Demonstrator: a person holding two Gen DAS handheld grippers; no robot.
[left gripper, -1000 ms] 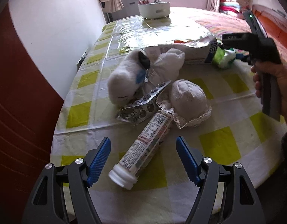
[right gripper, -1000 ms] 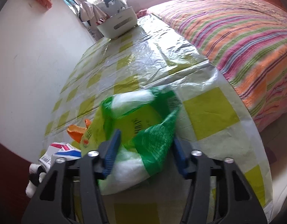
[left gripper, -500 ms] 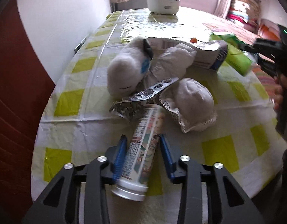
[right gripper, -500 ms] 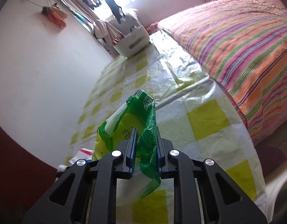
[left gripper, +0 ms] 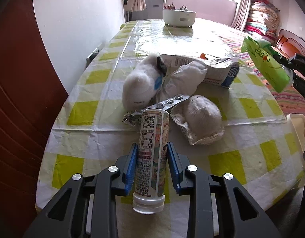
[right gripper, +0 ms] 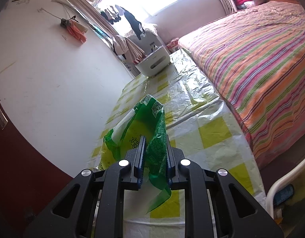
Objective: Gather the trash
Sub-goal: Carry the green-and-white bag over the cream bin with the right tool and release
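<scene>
My left gripper (left gripper: 152, 150) is shut on a white printed tube bottle (left gripper: 152, 148) and holds it tilted above the table, cap toward the camera. Beyond it lie a silver blister pack (left gripper: 162, 105), a white plush toy (left gripper: 139, 87), a crumpled white wrapper (left gripper: 184, 79), a lace-edged white bundle (left gripper: 202, 117) and a torn paper package (left gripper: 213, 69). My right gripper (right gripper: 153, 148) is shut on a green plastic bag (right gripper: 150, 130), lifted above the table; the bag also shows at the right of the left wrist view (left gripper: 265, 65).
The table carries a yellow-checked plastic cloth (left gripper: 85, 115). A white basket (left gripper: 179, 16) stands at its far end. A wall runs along the left. A striped bed (right gripper: 261, 55) lies to the right. A white bin rim (right gripper: 281, 180) shows low at the right.
My left gripper closed on the tube bottle and raised it. My right gripper closed on the green bag and lifted it off the table.
</scene>
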